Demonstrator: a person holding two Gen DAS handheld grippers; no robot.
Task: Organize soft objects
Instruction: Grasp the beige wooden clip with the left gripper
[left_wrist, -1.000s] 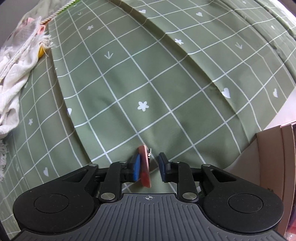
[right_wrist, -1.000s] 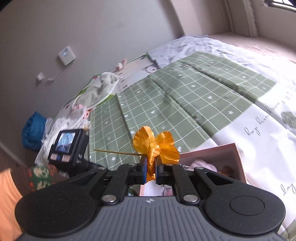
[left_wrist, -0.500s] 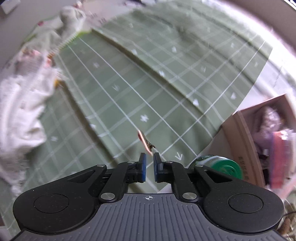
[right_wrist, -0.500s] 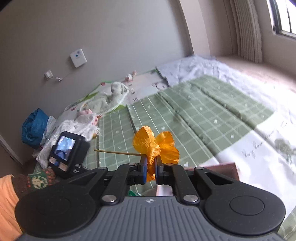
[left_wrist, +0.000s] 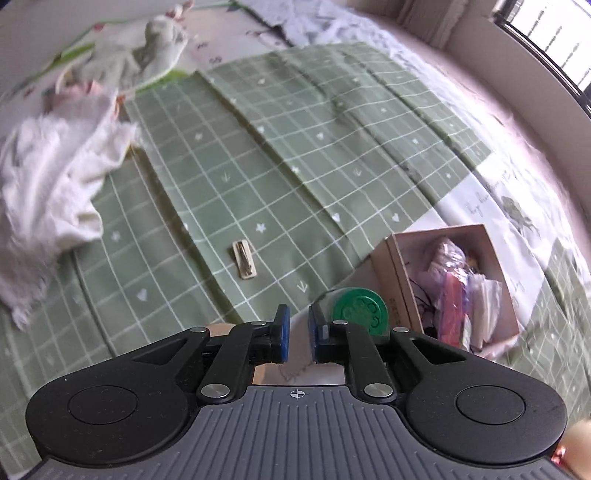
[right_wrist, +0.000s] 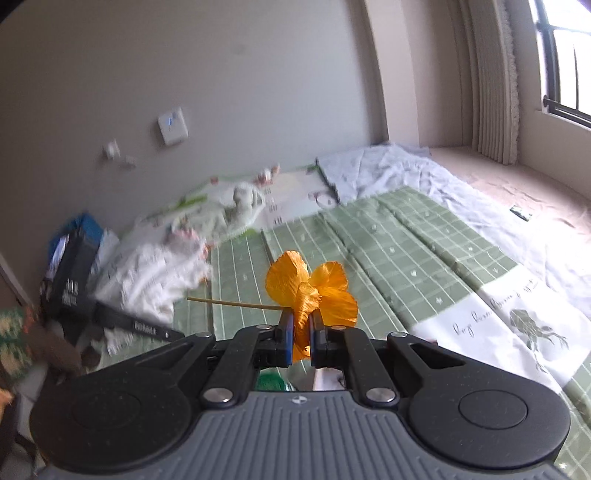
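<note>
An orange fabric flower (right_wrist: 310, 291) with a thin stem sticking out to the left is pinched in my right gripper (right_wrist: 300, 332), held high over the bed. My left gripper (left_wrist: 297, 328) is shut with nothing between its blue pads, well above the green checked cloth (left_wrist: 295, 166). A small tan clip (left_wrist: 244, 263) lies flat on that cloth, ahead of the left fingertips. To the right stands an open cardboard box (left_wrist: 399, 266) with several soft pink and purple items inside.
A round green lid (left_wrist: 360, 308) sits by the box's near corner. A crumpled white towel (left_wrist: 48, 184) lies at the left, with a pale cloth heap (left_wrist: 147, 51) behind it. Wall, window and white bedding (right_wrist: 388, 170) lie beyond.
The left gripper let the tan clip go, shut and rose; the clip now lies flat on the green cloth. The right gripper rose with the flower still pinched.
</note>
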